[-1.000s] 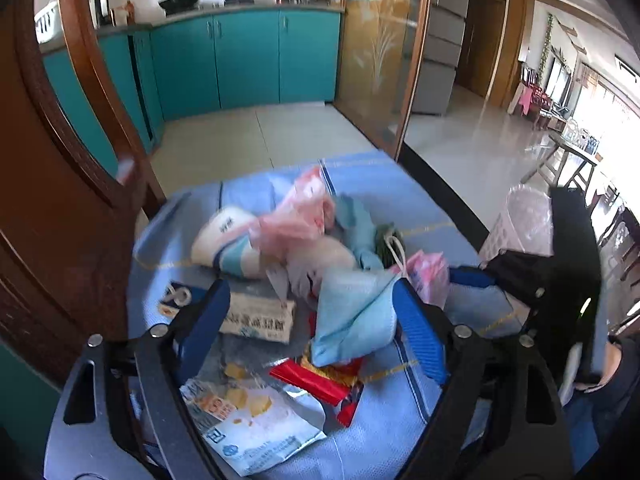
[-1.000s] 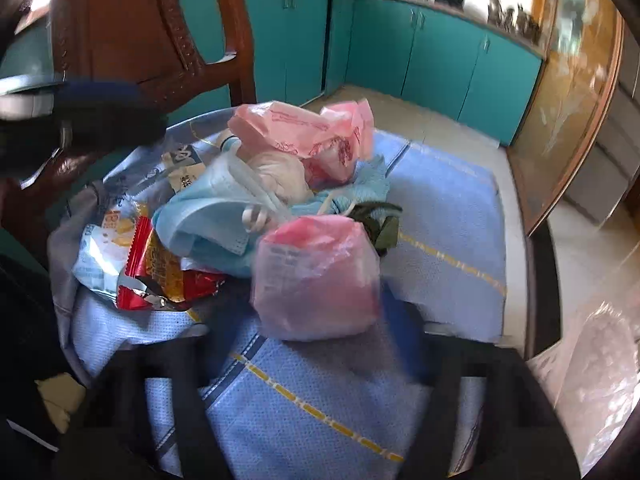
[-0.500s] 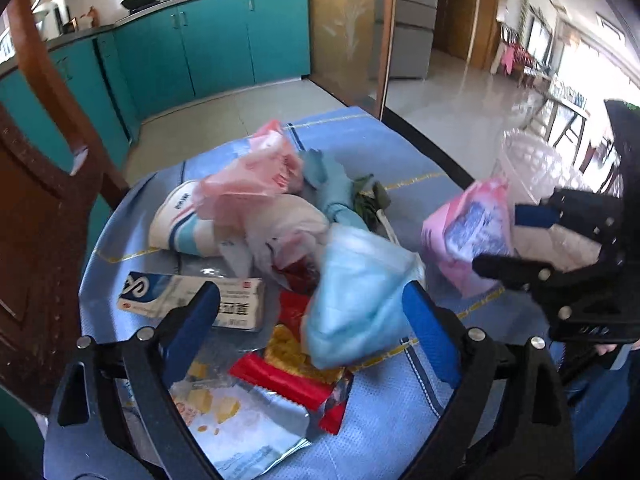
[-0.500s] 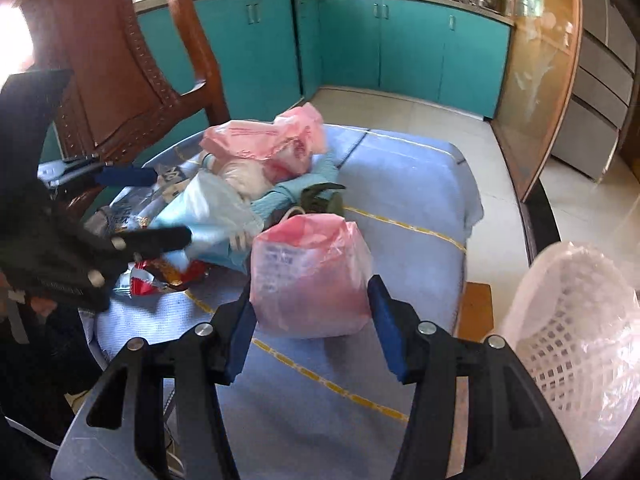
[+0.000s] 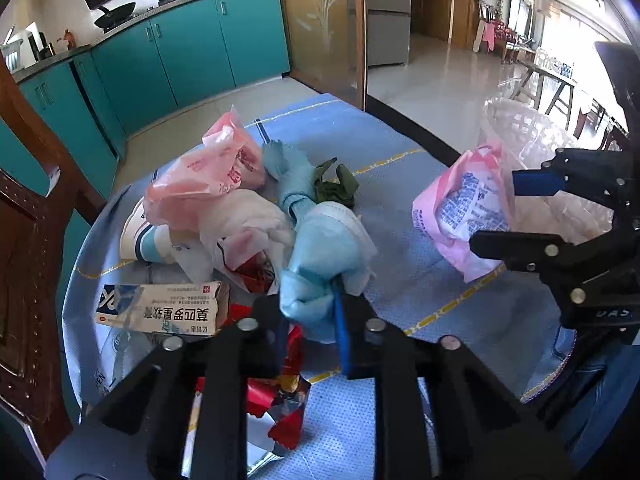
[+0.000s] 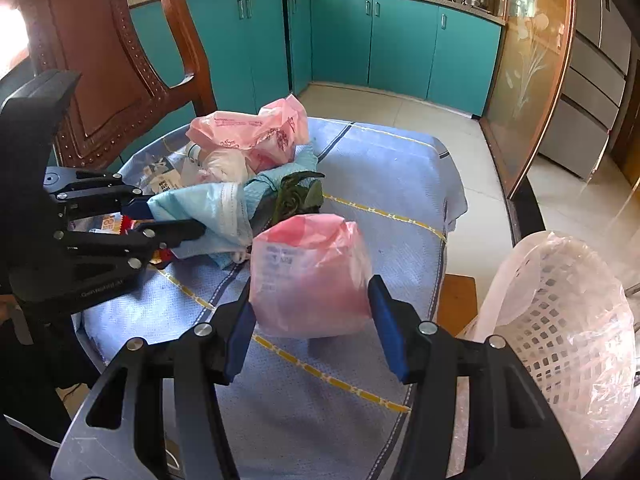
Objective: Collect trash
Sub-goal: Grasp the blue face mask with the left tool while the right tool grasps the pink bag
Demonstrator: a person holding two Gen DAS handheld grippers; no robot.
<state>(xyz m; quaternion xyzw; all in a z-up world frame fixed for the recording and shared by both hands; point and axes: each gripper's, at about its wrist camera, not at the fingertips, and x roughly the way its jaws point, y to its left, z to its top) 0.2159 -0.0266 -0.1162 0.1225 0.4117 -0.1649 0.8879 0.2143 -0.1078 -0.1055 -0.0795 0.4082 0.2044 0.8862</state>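
Left gripper (image 5: 310, 312): jaws closing on the crumpled light-blue face mask (image 5: 324, 256), which sits between the blue pads at its near edge; the pads already pinch the fabric. From the right wrist view the same gripper (image 6: 176, 220) grips the mask (image 6: 208, 208) from the left side of the heap.

Right gripper (image 6: 312, 324): jaws about half wide, pads pressing both sides of a crumpled pink printed plastic bag (image 6: 312, 272). The bag is held clear of the heap, over the near part of the blue woven tablecloth with yellow stripes (image 6: 384, 184). In the left wrist view this bag (image 5: 468, 208) hangs in front of the right gripper (image 5: 504, 208), beside the white perforated plastic basket lined with a clear bag (image 5: 532, 136).

Trash heap on the cloth (image 5: 400, 148):
- second pink plastic bag (image 5: 216, 176) on top, far side
- whitish crumpled bag (image 5: 248, 224) beneath it
- white medicine carton with printed characters (image 5: 160, 312), touching the heap's left edge
- red snack wrapper (image 5: 288, 400) under the left gripper
- dark green crumpled scrap (image 5: 336, 188) just behind the mask

The basket (image 6: 560, 320) stands off the table's right edge. Dark carved wooden chair (image 6: 104, 72) behind the heap.
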